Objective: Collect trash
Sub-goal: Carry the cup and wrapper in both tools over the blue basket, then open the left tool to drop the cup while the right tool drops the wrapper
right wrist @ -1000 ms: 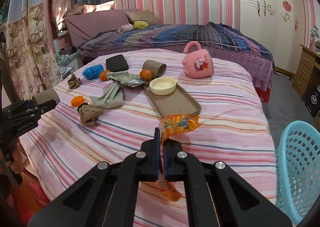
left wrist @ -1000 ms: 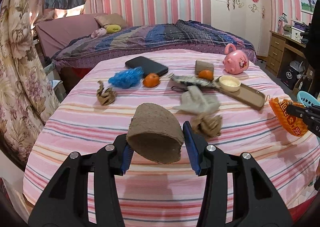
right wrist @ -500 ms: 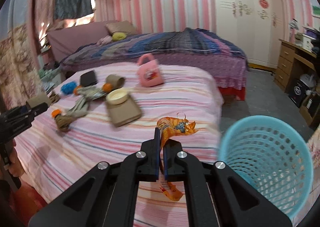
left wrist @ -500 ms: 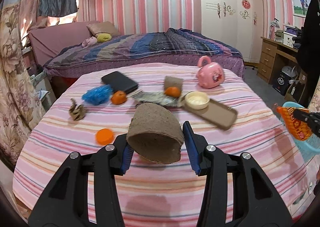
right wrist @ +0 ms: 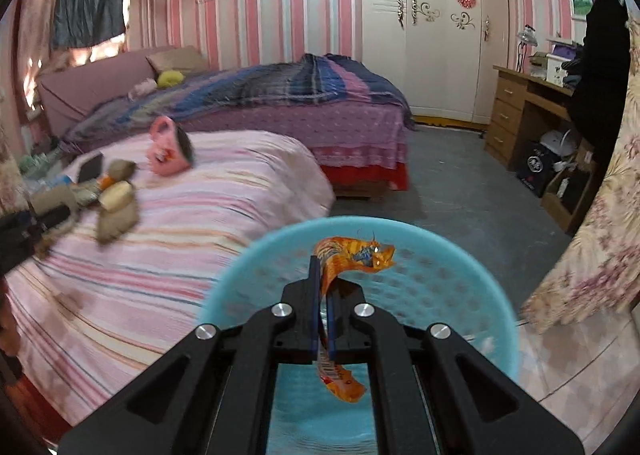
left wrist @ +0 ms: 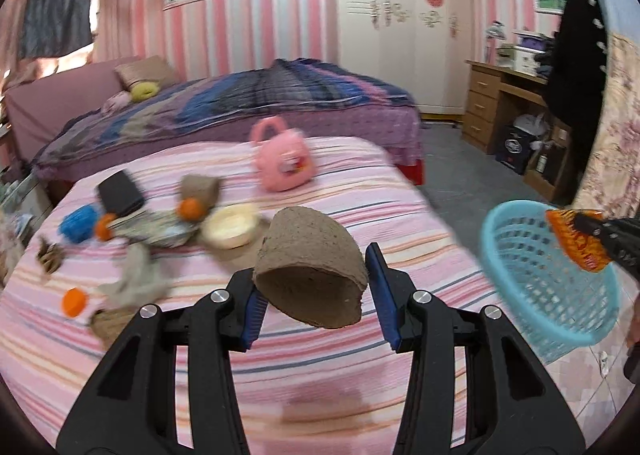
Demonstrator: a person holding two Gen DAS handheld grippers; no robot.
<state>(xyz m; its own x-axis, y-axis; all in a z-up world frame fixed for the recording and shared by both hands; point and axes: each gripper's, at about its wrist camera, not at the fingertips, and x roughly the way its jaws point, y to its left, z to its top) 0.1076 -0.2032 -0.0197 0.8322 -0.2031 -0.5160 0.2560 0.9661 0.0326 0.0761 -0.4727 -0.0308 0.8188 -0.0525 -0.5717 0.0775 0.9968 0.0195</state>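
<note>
Over one blue basket (right wrist: 460, 267), one orange wrapper (right wrist: 352, 255).

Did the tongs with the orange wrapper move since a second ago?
Yes. The right tongs, shut on the orange wrapper, swung from above the striped bed to over the blue basket.

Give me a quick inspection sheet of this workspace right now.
Surface: striped bedspread, cluttered at its left end.
Job's things: brown paper cup and orange wrapper both held; blue basket on the floor beside the bed.
Clutter: pink toy bag, cream bowl, black wallet, orange cap, paper scraps.
Grippers: left gripper shut on the cup; right gripper shut on the wrapper, over the basket.
Cables: nothing seen.
Surroundings: second bed, wardrobe, desk.
</note>
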